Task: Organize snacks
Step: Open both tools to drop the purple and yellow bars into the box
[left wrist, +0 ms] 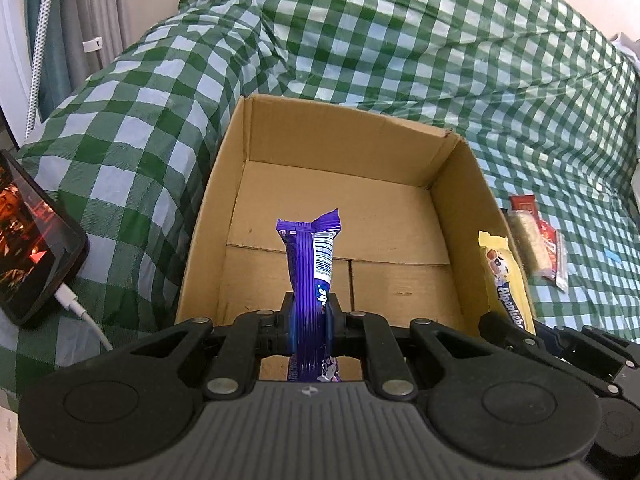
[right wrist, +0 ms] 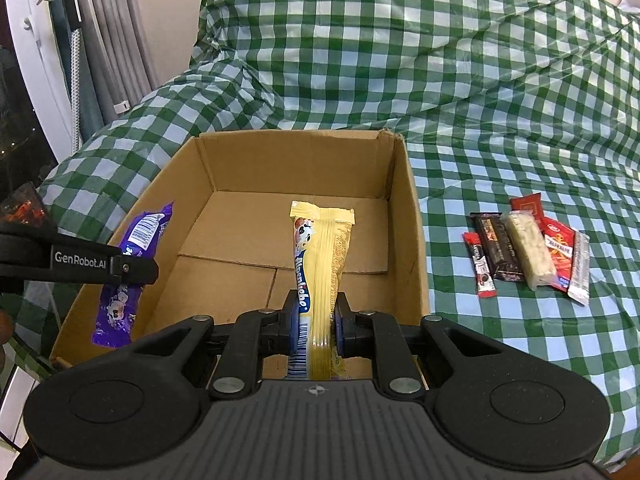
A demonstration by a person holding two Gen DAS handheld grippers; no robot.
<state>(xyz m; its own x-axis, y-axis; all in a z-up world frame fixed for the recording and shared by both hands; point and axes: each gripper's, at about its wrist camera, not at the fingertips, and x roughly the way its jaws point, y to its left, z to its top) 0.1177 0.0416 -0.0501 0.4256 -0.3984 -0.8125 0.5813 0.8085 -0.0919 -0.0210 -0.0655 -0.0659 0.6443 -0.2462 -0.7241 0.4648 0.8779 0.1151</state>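
Note:
My left gripper (left wrist: 311, 312) is shut on a purple snack bar (left wrist: 310, 264), held upright over the near side of an open cardboard box (left wrist: 344, 144). My right gripper (right wrist: 316, 316) is shut on a yellow snack bar (right wrist: 322, 256), also upright above the same cardboard box (right wrist: 296, 162). In the right wrist view the left gripper (right wrist: 132, 268) and its purple bar (right wrist: 132, 260) hang over the box's left wall. The yellow bar (left wrist: 506, 280) shows at the box's right wall in the left wrist view. The box floor is bare.
A green and white checked cloth (right wrist: 500, 100) covers the surface. Several wrapped snacks (right wrist: 528, 252) lie in a row on it right of the box. A phone (left wrist: 32, 236) with a white cable lies left of the box. Curtains (right wrist: 100, 40) hang at the far left.

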